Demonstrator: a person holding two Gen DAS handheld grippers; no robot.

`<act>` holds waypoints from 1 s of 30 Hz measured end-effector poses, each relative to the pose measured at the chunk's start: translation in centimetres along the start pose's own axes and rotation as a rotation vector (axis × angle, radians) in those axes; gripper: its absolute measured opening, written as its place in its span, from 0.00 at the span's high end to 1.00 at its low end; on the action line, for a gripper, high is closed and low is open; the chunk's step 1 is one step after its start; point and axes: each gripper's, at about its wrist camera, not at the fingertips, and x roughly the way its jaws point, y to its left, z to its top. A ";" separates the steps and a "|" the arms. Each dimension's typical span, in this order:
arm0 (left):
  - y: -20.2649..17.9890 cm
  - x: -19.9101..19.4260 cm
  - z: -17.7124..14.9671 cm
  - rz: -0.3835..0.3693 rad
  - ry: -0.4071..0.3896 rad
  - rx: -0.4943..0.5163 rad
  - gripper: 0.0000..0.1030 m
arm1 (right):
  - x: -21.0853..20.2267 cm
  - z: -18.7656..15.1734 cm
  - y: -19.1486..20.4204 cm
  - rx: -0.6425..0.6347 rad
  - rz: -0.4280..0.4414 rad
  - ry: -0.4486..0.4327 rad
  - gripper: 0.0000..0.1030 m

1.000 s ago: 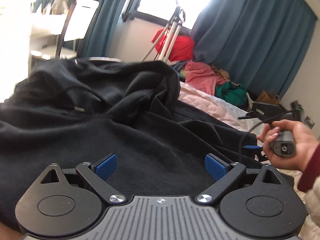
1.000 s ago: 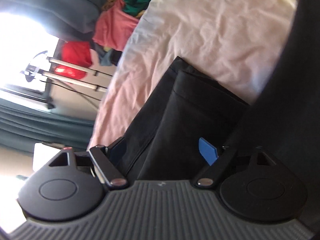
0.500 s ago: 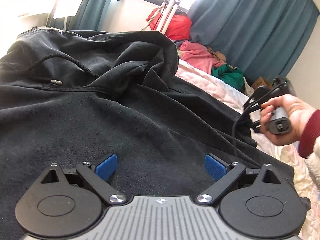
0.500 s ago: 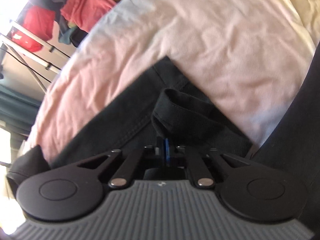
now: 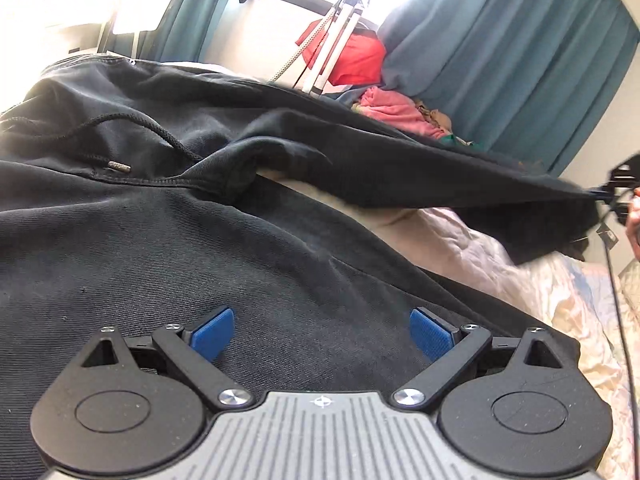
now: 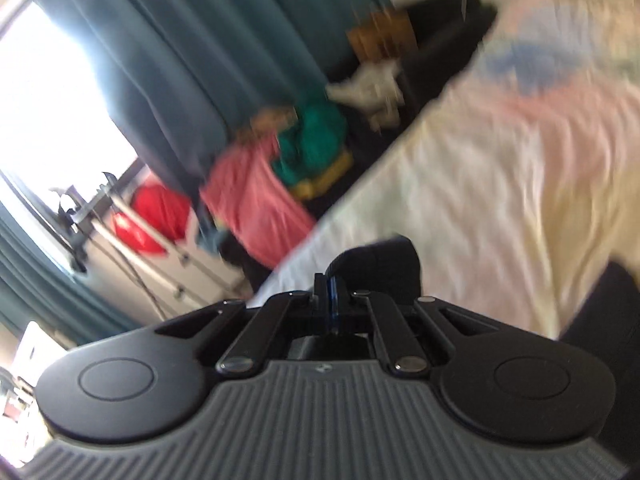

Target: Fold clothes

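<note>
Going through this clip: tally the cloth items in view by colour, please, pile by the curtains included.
Black: 1, the hoodie, sleeve cuff pinched in the right hand-held gripper
Red: 1
Pink: 1
Green: 1
Pale bedsheet: 1
Total: 5

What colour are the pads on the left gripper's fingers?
Blue, on black fingers; clearest in the left wrist view, above the black hoodie.
</note>
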 end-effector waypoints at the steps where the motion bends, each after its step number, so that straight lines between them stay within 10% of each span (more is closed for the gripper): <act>1: -0.1 0.1 0.0 -0.001 0.002 0.001 0.07 | -0.4 0.1 -1.2 -0.001 -0.002 -0.026 0.96; 8: -0.4 0.8 0.0 0.001 0.018 0.016 0.07 | 0.7 -6.1 -11.8 0.021 -0.029 0.016 0.95; 14: -0.6 1.3 -0.6 0.014 0.022 0.048 0.07 | 1.6 -11.4 -18.2 0.285 0.049 0.102 0.92; 17: -0.6 1.5 -1.1 0.019 0.018 0.060 0.07 | 2.7 -12.4 -19.9 0.433 0.158 0.158 0.66; 19: -0.7 1.6 -1.3 0.018 0.012 0.055 0.07 | 3.7 -12.8 -20.1 0.525 0.216 0.212 0.31; 30: -1.7 2.3 -1.8 -0.007 0.018 0.030 0.07 | 9.6 -11.4 -17.4 0.580 0.139 0.239 0.30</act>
